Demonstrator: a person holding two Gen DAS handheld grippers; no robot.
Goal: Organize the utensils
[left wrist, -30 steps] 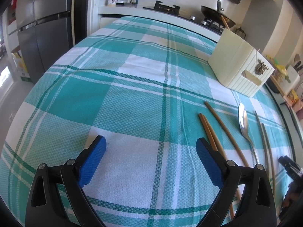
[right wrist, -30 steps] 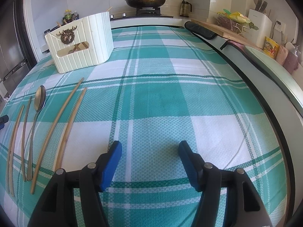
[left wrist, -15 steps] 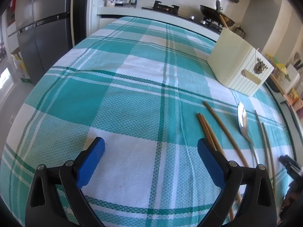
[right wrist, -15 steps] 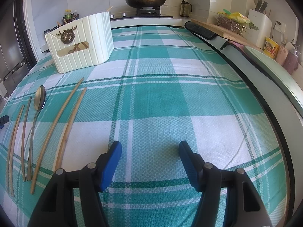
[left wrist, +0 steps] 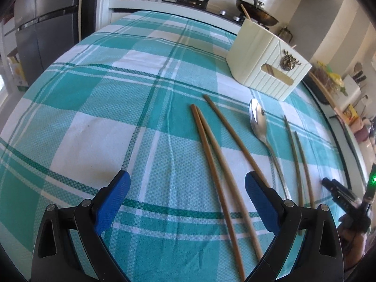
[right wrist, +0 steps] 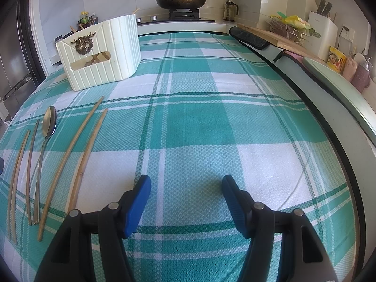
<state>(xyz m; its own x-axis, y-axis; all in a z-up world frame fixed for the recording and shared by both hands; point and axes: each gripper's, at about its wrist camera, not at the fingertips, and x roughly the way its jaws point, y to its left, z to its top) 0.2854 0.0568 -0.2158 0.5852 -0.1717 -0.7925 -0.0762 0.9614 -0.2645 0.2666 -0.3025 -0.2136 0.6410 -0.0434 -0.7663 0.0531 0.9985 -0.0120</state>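
Several wooden chopsticks (left wrist: 218, 162) and a metal spoon (left wrist: 258, 122) lie side by side on the teal checked tablecloth (left wrist: 98, 87). A cream utensil box (left wrist: 265, 63) with a deer ornament stands behind them and holds some sticks. My left gripper (left wrist: 188, 188) is open and empty, with two brown chopsticks lying between its fingers. My right gripper (right wrist: 184, 192) is open and empty over bare cloth, right of the chopsticks (right wrist: 70, 155), the spoon (right wrist: 48, 124) and the box (right wrist: 101, 51). The right gripper also shows at the left wrist view's right edge (left wrist: 340, 195).
A fridge (left wrist: 44, 30) stands left of the table. A stove with a lidded pan (right wrist: 181, 0) is behind it. A counter along the right holds a cutting board (right wrist: 282, 40), a knife block (right wrist: 320, 35) and jars.
My left gripper has moved right and forward, so two brown chopsticks now lie between its fingers. The right gripper has not moved.
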